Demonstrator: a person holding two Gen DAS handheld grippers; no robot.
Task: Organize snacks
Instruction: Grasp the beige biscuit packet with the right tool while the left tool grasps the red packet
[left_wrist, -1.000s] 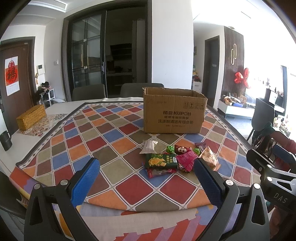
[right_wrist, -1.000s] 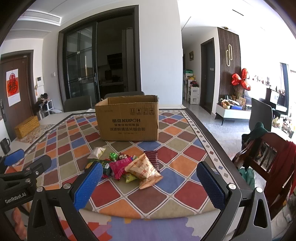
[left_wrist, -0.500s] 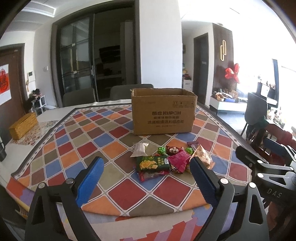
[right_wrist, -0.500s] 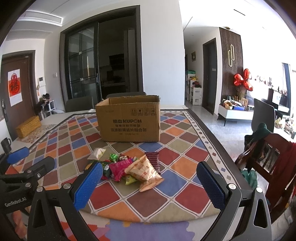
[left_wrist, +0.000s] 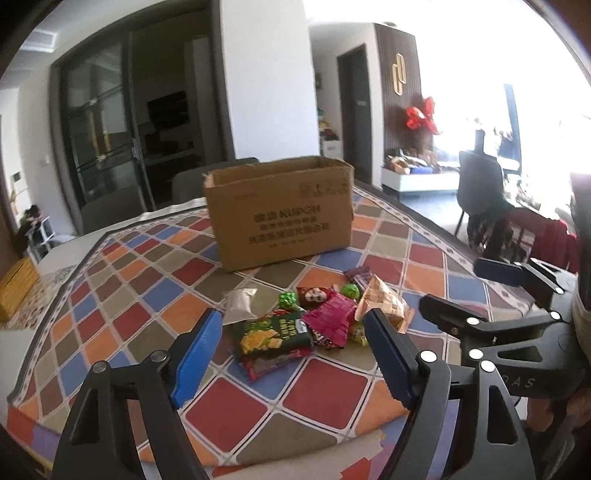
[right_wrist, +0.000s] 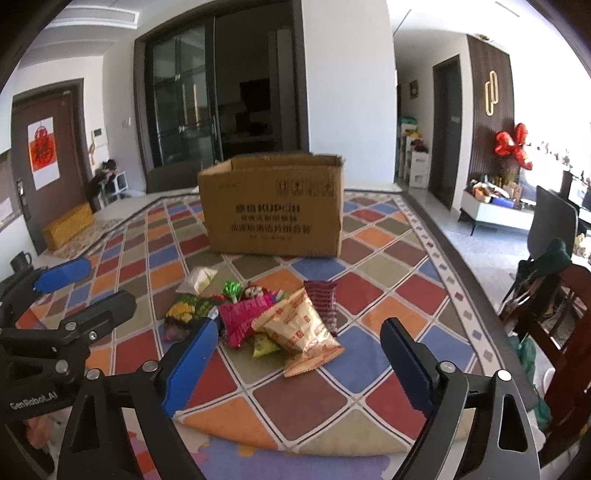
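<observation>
The surface is covered by a cloth printed with a diamond grid in red, blue, orange, olive and brown, its flat weave edged by a dark border.

A corrugated cardboard box stands upright toward the far side, its top flaps open and dark print on its front face.

The snacks lie in a loose heap on the cloth in front of the box, apart from it. The heap consists of crinkled foil and plastic packets:
- a dark green packet with a yellow cracker picture, flat, at the near left;
- a magenta packet beside it;
- a tan printed pouch, puffed and wedge-shaped, at the near right;
- a maroon ribbed packet behind the pouch;
- a pale white sachet at the far left edge;
- small green-wrapped sweets near the middle.

The left gripper has black jointed arms and blue ridged pads. Its jaws are closing, with nothing clamped between them; the green packet shows in the gap beyond.

The right gripper is of the same build. Its jaws are closing, not pressing on anything, short of the tan pouch.
</observation>
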